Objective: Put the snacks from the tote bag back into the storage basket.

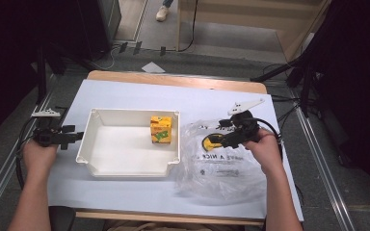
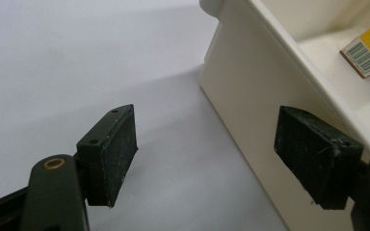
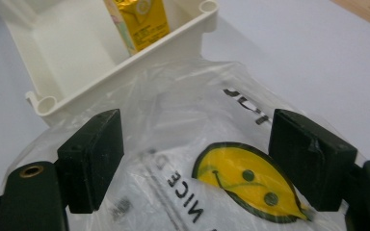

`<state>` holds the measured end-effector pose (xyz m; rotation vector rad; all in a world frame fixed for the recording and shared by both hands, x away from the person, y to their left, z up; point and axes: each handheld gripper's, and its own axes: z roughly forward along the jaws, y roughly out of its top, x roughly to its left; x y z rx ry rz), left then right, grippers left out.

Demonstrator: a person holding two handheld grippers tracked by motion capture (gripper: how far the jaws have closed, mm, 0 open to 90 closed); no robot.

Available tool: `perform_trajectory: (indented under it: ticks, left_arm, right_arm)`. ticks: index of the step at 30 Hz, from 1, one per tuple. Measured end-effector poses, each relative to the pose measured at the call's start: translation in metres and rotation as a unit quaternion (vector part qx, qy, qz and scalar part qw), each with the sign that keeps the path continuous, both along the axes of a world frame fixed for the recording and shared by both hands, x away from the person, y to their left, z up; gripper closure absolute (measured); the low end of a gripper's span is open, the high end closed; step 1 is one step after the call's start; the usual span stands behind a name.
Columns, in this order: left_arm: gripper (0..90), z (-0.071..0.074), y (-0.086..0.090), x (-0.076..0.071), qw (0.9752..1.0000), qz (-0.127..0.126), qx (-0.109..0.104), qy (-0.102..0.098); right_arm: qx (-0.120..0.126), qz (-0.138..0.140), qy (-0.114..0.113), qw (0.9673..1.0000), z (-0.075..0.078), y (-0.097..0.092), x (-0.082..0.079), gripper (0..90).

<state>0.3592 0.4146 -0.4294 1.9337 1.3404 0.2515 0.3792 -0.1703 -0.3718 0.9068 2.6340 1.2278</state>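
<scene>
1. Hovering over the clear plastic bag [image 3: 192, 159], the right tool [image 3: 195, 159] has its jaws spread wide, gripping nothing; they straddle the crinkled film and its yellow smiley print [image 3: 243, 180].
2. Judged step: approaching the bag for a pinch. Next it needs to lower and close on a loose fold.
3. Left tool [image 2: 207, 154] waits wide open and empty beside the rigid white tray [image 1: 127, 168].
4. Farther off, a glossy yellow carton [image 1: 161, 129] stands in the tray on the pale surface [image 1: 125, 94].
</scene>
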Motion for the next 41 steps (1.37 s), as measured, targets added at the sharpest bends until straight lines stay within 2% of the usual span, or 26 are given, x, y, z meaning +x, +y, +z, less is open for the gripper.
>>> perform_trajectory:
  ticks: [7, 11, 18, 41]
  left_arm:
    - [24.3, 0.0, 0.0, 0.0, 1.0, -0.002, 0.0, 0.002]
    - [24.5, -0.001, -0.001, 0.0, 1.0, -0.001, 0.0, 0.002]
    - [24.5, -0.001, -0.001, 0.001, 1.0, -0.001, 0.0, 0.002]
    - [24.9, -0.001, -0.001, 0.001, 1.0, -0.001, 0.002, 0.003]
  right_arm:
    - [0.005, -0.032, 0.004, 0.9995, -0.005, -0.021, 0.005, 20.9]
    - [0.002, -0.037, 0.003, 0.9993, -0.009, -0.027, 0.007, 20.9]
    - [0.0, -0.058, 0.014, 0.9982, -0.017, -0.039, 0.011, 21.0]
    - [-0.008, -0.059, 0.019, 0.998, -0.02, -0.036, 0.013, 21.0]
